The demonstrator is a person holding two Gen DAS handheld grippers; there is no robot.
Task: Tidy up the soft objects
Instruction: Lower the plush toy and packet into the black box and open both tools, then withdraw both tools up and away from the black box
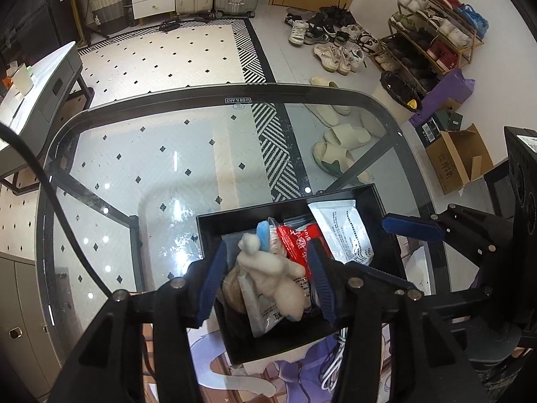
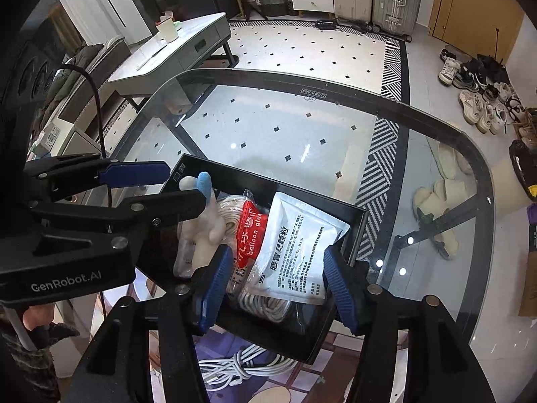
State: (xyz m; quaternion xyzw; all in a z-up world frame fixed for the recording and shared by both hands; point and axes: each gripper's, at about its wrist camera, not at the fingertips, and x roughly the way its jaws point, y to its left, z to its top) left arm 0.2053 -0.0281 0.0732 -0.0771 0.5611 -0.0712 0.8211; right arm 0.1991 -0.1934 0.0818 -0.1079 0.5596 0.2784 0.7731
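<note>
both grippers let go over the black tray

both tools hung above the black tray (image 1: 376,190) on the glass table (image 1: 167,168). my left gripper (image 1: 265,278) had its jaws about half open, with the cream plush toy (image 1: 272,268) between the blue pads, but the pads did not press it; it lay in the tray on a clear packet (image 1: 260,305). my right gripper (image 2: 278,283) was also half open, around the white sachet (image 2: 298,245), which rested free on the red packet (image 2: 250,231) and a bagged cord (image 2: 265,302).

i judged the step as release and retreat. to do it well i would lift straight up, so no pad catches the toy's ear or the sachet corner and pulls it out again.

the left view showed the toy's whole body and the packet under it; the right view hid much of that behind the left tool. the right view alone showed the sachet's full face, the loose white cable (image 2: 241,366) before the tray, and a hand (image 2: 37,315) on the left tool.
</note>
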